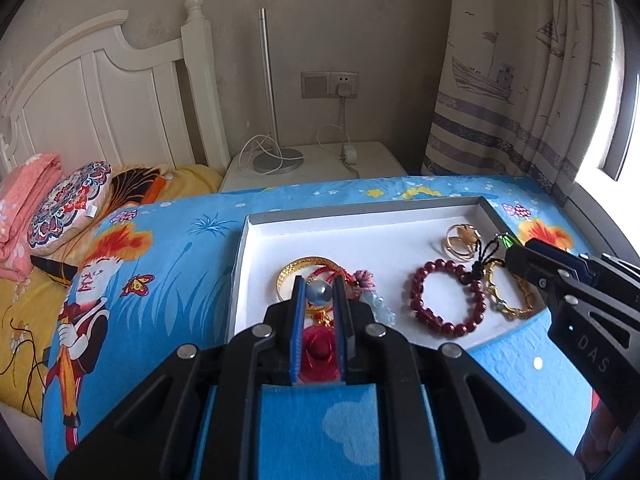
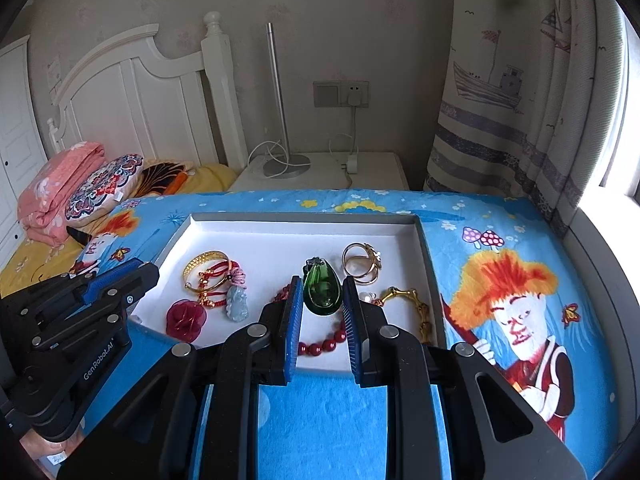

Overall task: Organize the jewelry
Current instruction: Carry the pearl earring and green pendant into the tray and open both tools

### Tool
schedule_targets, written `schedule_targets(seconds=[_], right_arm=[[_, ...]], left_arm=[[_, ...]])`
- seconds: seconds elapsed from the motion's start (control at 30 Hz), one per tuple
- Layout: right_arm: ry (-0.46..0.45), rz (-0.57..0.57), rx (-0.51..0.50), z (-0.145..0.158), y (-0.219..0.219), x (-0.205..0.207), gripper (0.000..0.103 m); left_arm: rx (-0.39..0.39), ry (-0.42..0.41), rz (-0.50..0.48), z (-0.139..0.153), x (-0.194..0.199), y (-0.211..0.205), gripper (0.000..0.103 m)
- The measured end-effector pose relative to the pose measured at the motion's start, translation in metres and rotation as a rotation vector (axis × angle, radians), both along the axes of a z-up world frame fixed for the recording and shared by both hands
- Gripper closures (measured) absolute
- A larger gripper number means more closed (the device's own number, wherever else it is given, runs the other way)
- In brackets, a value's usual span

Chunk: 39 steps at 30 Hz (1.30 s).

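Note:
A white tray (image 2: pixel 248 236) lies on a blue cartoon cloth and holds jewelry. My right gripper (image 2: pixel 321 292) is shut on a green teardrop pendant (image 2: pixel 322 290), held above a dark red bead bracelet (image 2: pixel 324 345); the pendant's black cord (image 1: pixel 482 258) shows in the left wrist view. My left gripper (image 1: pixel 318 294) is shut on a grey pearl bead (image 1: pixel 318 293) over a gold bangle (image 1: pixel 298 266) with red cord. A red rose brooch (image 2: pixel 186 319), a pale jade pendant (image 2: pixel 237 304), gold rings (image 2: pixel 362 266) and a gold chain bracelet (image 2: pixel 416 304) also lie in the tray.
The blue cloth (image 2: pixel 500 216) covers the bed's near part. A pink folded blanket (image 2: pixel 60 184) and a patterned cushion (image 2: pixel 104 184) lie at the left. A white nightstand (image 2: pixel 360 172) with a lamp stands behind, and a curtain (image 2: pixel 520 100) hangs at the right.

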State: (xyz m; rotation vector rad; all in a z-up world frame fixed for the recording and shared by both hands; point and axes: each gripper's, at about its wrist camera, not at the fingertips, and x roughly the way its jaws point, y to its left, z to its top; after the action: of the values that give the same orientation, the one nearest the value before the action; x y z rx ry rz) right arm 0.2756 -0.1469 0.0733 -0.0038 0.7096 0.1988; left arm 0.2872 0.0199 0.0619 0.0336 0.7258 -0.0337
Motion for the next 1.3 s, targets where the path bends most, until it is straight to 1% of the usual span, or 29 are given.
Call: schedule_targets(seconds=[0.37, 0.63, 0.67, 0.7, 0.73, 0.77, 0.87, 0.9, 0.93, 1.0, 1.03, 1.1, 1.13, 1.2, 1.23, 1.3], right_arm=[[0.040, -0.036, -0.015, -0.028, 0.004, 0.036, 0.082], [0.073, -0.049, -0.038, -0.046, 0.003, 0.049, 0.082], [0.078, -0.051, -0.037, -0.048, 0.003, 0.050, 0.082], [0.078, -0.056, -0.036, -0.049, 0.002, 0.050, 0.082], [0.080, -0.063, -0.037, -0.049, 0.001, 0.050, 0.082], [0.082, -0.065, -0.035, -0.050, 0.001, 0.051, 0.082], [0.081, -0.069, -0.039, -0.049, 0.001, 0.050, 0.080], [0.080, -0.072, -0.040, -0.049, 0.000, 0.050, 0.076], [0.078, -0.076, -0.039, -0.049, 0.000, 0.049, 0.072], [0.070, -0.082, -0.034, -0.047, -0.002, 0.046, 0.057], [0.063, -0.086, -0.031, -0.045, -0.003, 0.043, 0.054], [0.056, -0.091, -0.032, -0.043, -0.004, 0.040, 0.047], [0.051, -0.096, -0.031, -0.041, -0.006, 0.037, 0.044], [0.044, -0.102, -0.028, -0.039, -0.009, 0.033, 0.037], [0.041, -0.106, -0.025, -0.038, -0.012, 0.030, 0.035], [0.032, -0.112, -0.011, -0.036, -0.018, 0.024, 0.027]], left_arm=[[0.000, 0.061, 0.038, -0.030, 0.038, 0.006, 0.090], [-0.009, 0.095, 0.032, -0.047, 0.048, 0.005, 0.089], [-0.011, 0.097, 0.032, -0.047, 0.048, 0.004, 0.086], [-0.014, 0.095, 0.032, -0.047, 0.048, 0.005, 0.078], [-0.016, 0.092, 0.032, -0.047, 0.048, 0.005, 0.074], [-0.019, 0.089, 0.031, -0.046, 0.047, 0.004, 0.066], [-0.021, 0.081, 0.031, -0.043, 0.043, 0.004, 0.058], [-0.022, 0.079, 0.032, -0.042, 0.041, 0.004, 0.054], [-0.024, 0.076, 0.034, -0.041, 0.039, 0.005, 0.052], [-0.028, 0.072, 0.040, -0.038, 0.035, 0.005, 0.046], [-0.031, 0.070, 0.042, -0.037, 0.033, 0.005, 0.044], [-0.040, 0.062, 0.044, -0.033, 0.027, 0.005, 0.036], [-0.045, 0.057, 0.043, -0.031, 0.025, 0.005, 0.034], [-0.071, 0.039, 0.038, -0.025, 0.015, 0.007, 0.024], [-0.084, 0.036, 0.034, -0.023, 0.010, 0.007, 0.022], [-0.098, 0.035, 0.021, -0.021, 0.002, 0.006, 0.011]])
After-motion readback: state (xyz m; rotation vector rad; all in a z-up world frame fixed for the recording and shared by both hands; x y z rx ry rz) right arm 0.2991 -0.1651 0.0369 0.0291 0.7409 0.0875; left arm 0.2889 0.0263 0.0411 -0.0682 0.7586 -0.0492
